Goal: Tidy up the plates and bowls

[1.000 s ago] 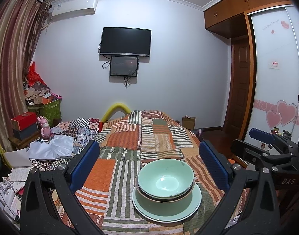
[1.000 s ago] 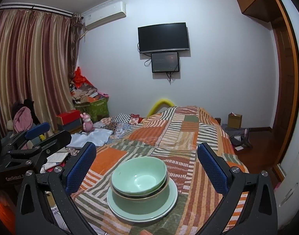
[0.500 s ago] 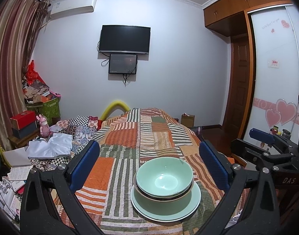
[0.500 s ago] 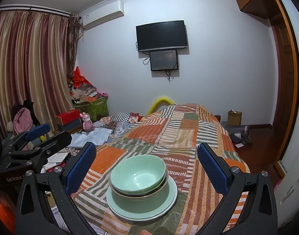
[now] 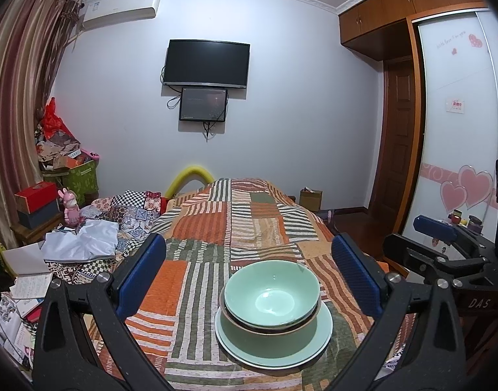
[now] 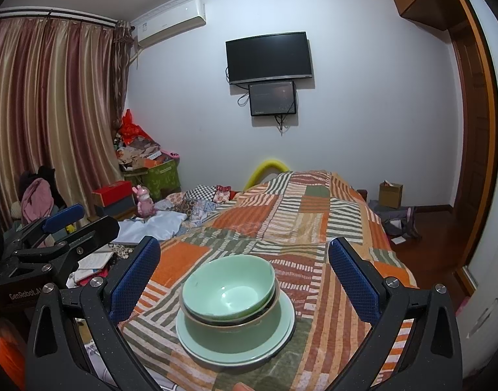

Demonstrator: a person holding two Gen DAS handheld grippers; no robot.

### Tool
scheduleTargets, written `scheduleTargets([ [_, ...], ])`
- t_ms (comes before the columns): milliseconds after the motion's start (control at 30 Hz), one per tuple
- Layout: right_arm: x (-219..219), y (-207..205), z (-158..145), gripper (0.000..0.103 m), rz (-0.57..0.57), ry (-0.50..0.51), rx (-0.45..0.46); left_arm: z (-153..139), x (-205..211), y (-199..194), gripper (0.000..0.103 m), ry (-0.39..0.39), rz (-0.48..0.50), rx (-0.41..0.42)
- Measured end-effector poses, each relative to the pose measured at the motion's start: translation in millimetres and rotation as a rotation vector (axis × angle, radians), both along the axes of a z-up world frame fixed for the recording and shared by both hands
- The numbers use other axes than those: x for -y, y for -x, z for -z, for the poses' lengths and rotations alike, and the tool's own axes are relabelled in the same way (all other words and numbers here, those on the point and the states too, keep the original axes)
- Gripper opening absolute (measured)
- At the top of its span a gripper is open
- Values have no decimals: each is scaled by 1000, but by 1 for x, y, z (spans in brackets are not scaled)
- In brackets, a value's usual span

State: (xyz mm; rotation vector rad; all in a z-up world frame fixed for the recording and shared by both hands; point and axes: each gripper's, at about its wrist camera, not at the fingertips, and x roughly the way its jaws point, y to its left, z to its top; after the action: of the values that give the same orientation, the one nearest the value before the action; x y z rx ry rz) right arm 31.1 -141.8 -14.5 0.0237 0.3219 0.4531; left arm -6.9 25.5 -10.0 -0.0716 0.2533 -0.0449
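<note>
A pale green bowl (image 5: 271,296) sits nested on top of a darker-rimmed green bowl (image 5: 268,335), which rests on a pale green plate (image 5: 322,334). The stack stands near the front of a patchwork quilt (image 5: 216,228) on a bed. My left gripper (image 5: 249,273) is open, its blue pads apart to either side of the stack in view and holding nothing. From the right wrist, the same top bowl (image 6: 227,285), lower bowl (image 6: 236,335) and plate (image 6: 285,322) lie ahead of my open right gripper (image 6: 244,280). Neither gripper touches the dishes.
The other gripper shows at each view's edge: the right gripper (image 5: 434,231) and the left gripper (image 6: 63,215). White cloth (image 5: 79,241), papers (image 5: 24,290), a pink toy (image 5: 71,208) and boxes crowd the bed's left side. A cardboard box (image 5: 310,199) stands on the floor by the wardrobe.
Both views have shifted only slightly, so the stack sits a touch further left in frame. The dishes have not moved and both grippers have stayed open.
</note>
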Motion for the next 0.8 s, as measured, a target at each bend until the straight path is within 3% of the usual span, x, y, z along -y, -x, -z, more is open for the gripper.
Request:
scheduleTargets([
  [800, 1, -3, 2, 103, 3, -10, -9, 4, 0, -1, 103, -4, 18, -7],
])
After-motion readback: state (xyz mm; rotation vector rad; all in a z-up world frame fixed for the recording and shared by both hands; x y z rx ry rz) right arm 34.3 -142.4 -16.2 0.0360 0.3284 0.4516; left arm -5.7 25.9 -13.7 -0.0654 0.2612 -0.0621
